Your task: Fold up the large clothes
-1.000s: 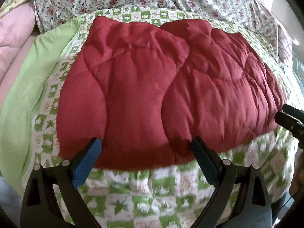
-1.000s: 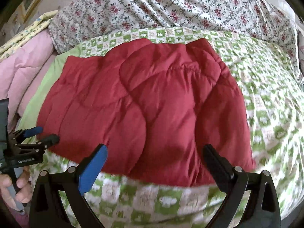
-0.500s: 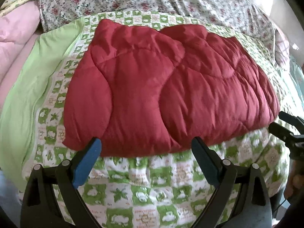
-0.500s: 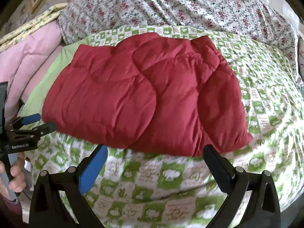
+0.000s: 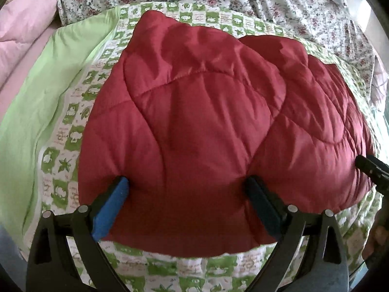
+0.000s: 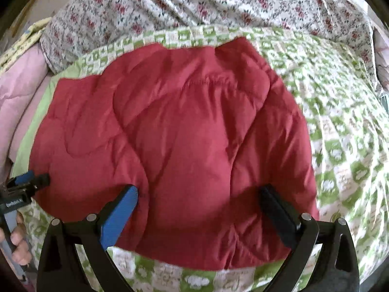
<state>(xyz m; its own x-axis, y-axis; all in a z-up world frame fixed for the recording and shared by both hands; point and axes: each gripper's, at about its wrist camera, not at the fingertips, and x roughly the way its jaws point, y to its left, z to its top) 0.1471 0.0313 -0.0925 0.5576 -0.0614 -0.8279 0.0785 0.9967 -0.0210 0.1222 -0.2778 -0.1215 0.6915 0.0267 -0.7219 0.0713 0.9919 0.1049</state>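
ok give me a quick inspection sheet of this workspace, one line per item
surface: green-and-white checked bedspread over a bed.
job's things: red quilted garment, puffy, lying folded on the bedspread.
clutter: nothing seen on the bedspread beside the garment.
grippers: left tool open, fingers pressing into the garment's near edge; right tool open, likewise over the near edge.
cables: nothing seen.
surroundings: floral sheet behind; pink bedding and plain green cloth to the left.
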